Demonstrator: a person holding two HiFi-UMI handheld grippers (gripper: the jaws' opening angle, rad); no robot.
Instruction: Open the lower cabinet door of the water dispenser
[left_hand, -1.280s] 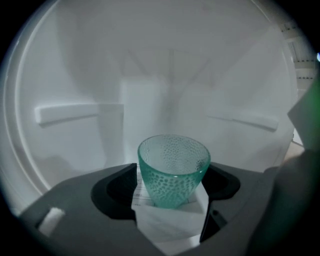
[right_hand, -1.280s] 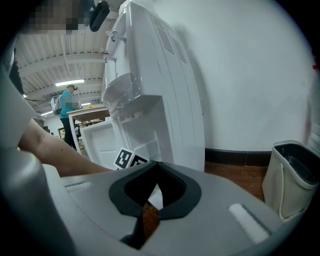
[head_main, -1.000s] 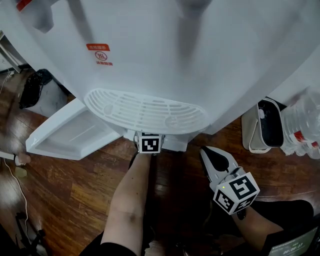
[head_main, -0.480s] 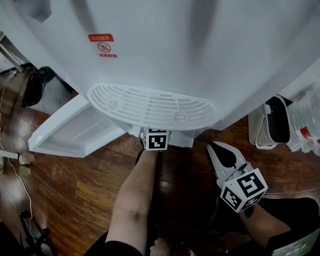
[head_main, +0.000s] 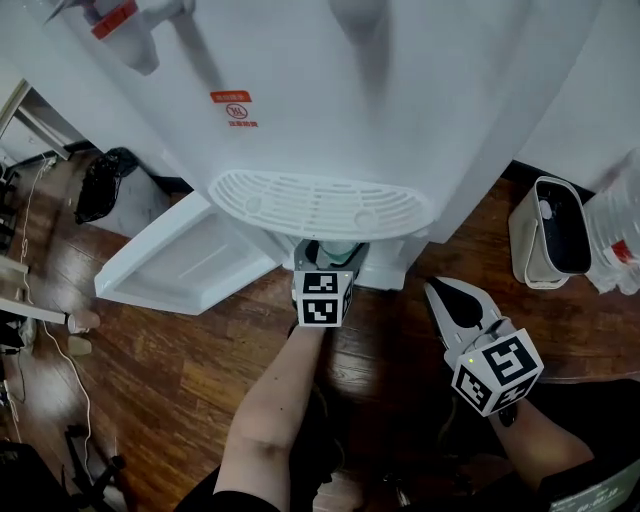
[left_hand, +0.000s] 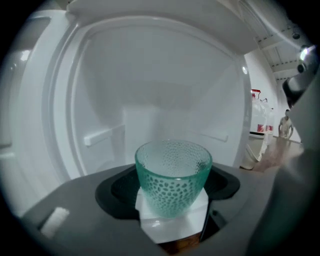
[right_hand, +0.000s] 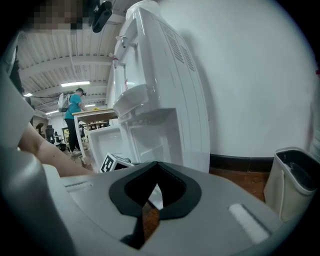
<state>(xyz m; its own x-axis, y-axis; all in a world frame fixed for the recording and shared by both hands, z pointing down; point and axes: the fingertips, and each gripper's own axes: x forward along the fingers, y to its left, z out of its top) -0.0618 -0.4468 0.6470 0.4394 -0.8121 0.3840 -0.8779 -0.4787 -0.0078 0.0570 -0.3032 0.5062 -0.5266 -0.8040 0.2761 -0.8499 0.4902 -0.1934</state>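
White moulded plastic makes up the lower cabinet door (head_main: 180, 265). It stands swung open to the left of the water dispenser (head_main: 400, 100), and its inner face is a shallow, smooth tray shape with a raised rim. We see the open cabinet (left_hand: 150, 100) behind it as a pale, glossy hollow with rounded corners and small ledges on its side walls. Above it an oval drip grille (head_main: 320, 205) with slotted ribs juts from the dispenser's front.

Our left claw (head_main: 330, 262) sits at the cabinet mouth, under the grille, clamped around a green glass cup (left_hand: 173, 180). The cup is translucent, dimpled all over and upright. Our right claw (head_main: 436, 295) hangs lower right, apart from the dispenser, with its dark jaws pressed together and nothing between them.

Dark glossy wood planks form the floor (head_main: 150, 380). A white bin (head_main: 548, 235) with a dark liner stands on the right by the wall, with clear water bottles (head_main: 620, 230) just beyond it. On the far left, a person in a teal top (right_hand: 74, 115) stands beside a worktop (right_hand: 95, 114).
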